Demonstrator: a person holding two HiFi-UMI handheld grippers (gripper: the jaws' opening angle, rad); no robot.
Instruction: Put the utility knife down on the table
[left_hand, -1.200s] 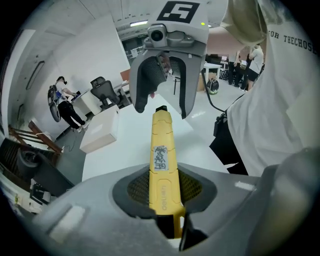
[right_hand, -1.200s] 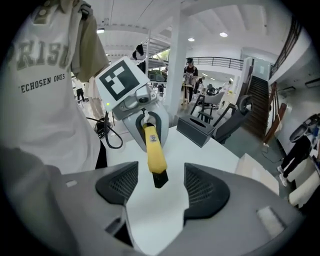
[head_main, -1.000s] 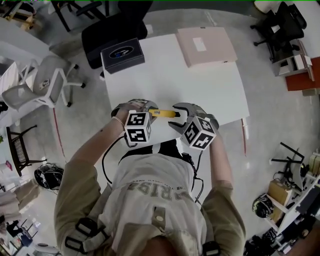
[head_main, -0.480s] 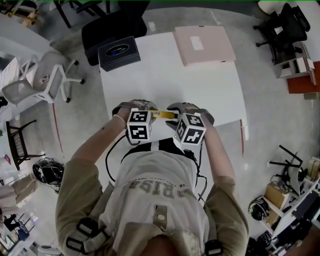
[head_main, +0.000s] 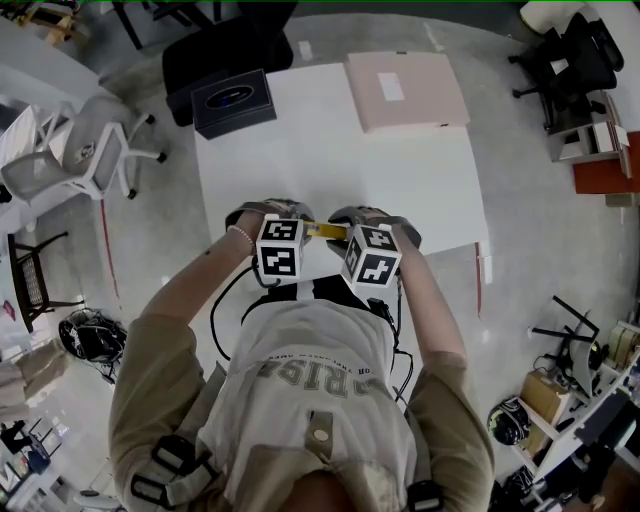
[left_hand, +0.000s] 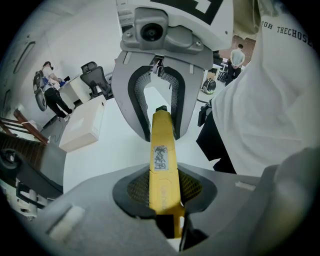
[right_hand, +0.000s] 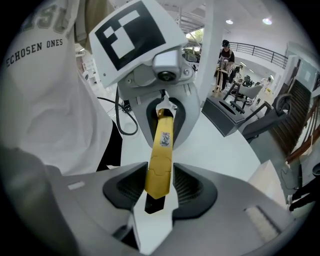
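Observation:
A yellow utility knife hangs level above the white table's near edge, spanning the two grippers. My left gripper is shut on one end; in the left gripper view the yellow body sits clamped between the dark pads of that gripper. My right gripper is at the other end, its jaws closing. In the right gripper view the knife lies between its pads, with narrow gaps still showing on both sides at the right gripper.
A dark box sits at the table's far left corner and a flat pink box at the far right. A black office chair and a white chair stand beyond the table. My torso is close behind the grippers.
The right gripper came in over the knife's free end and its wide jaws narrowed around it. Both hands sank a little toward the table's near edge.

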